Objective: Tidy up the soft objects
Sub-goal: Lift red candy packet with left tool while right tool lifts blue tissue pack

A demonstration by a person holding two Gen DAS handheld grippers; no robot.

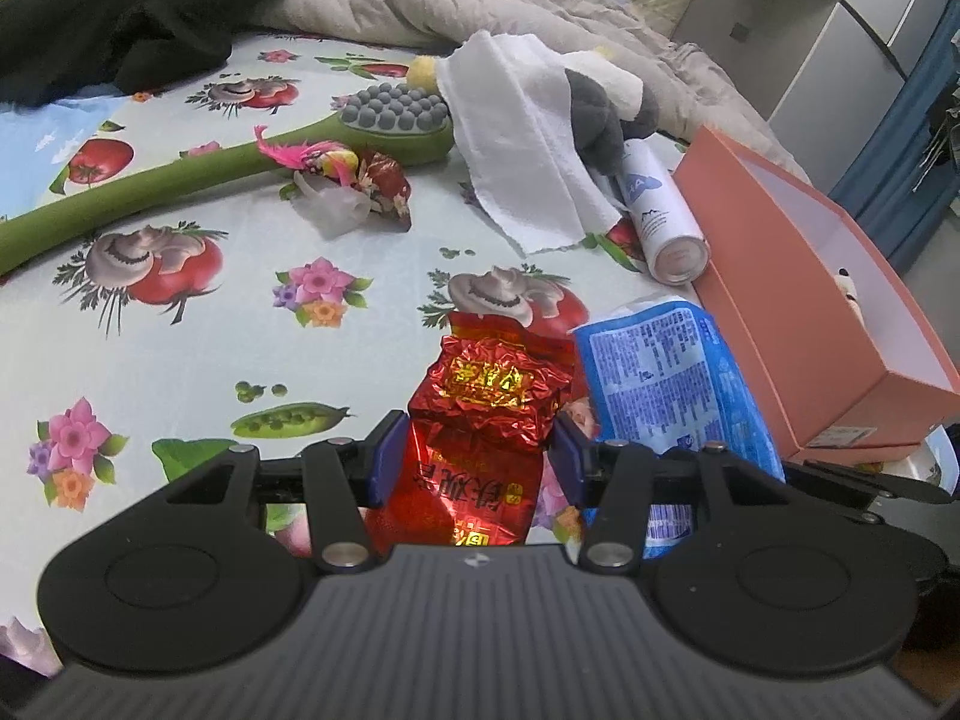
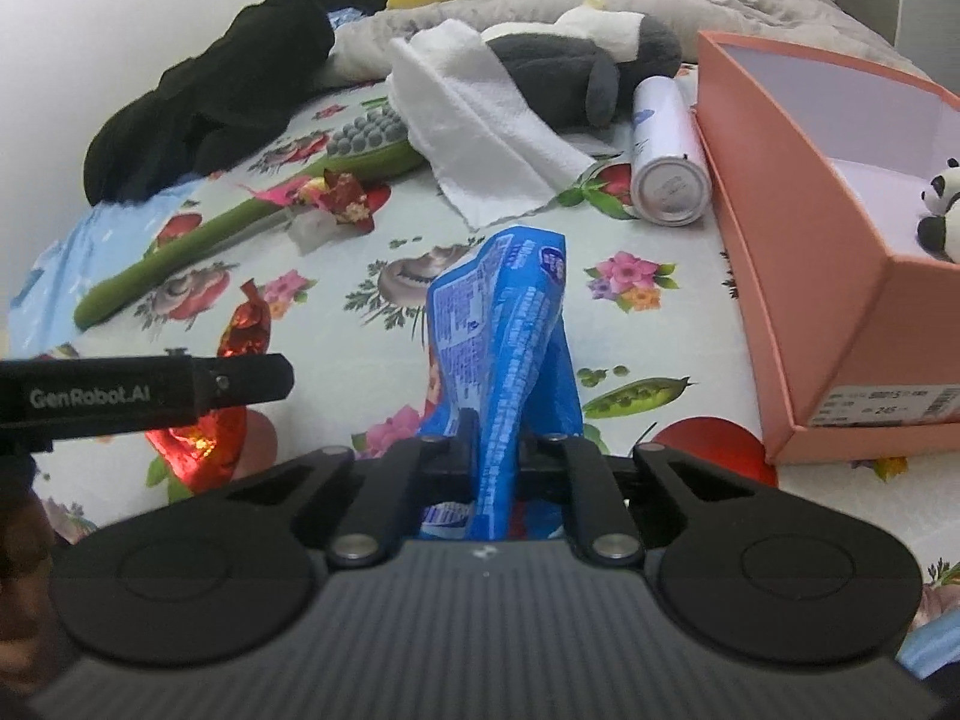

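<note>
Bed (image 1: 198, 324) covered by a sheet printed with flowers and vegetables, seen from two wrist cameras. In the left wrist view, the left gripper (image 1: 477, 459) fills the bottom of the frame; its blue-padded jaws stand apart on either side of a crinkled red foil packet (image 1: 489, 414), and whether the pads touch it cannot be told. Just right of the packet lies a blue pack (image 1: 672, 384), and beyond it, at the right edge, a pink box (image 1: 798, 324) with its lid off.

In the right wrist view, the right gripper (image 2: 495, 456) at the bottom centre has its jaws closed on the blue pack, which stands upright between them. The left gripper's black body enters from the left edge, above the red packet. In the pink box at the right sits a small panda toy (image 2: 942, 216).

Toward the top of both frames lie a white towel (image 1: 522, 138), partly draped over a grey-and-white plush (image 2: 576, 60), a white can (image 2: 666, 162) on its side just left of the box, a green brush (image 1: 180, 180) with grey nubs, and a black garment (image 1: 132, 18) at upper left.
</note>
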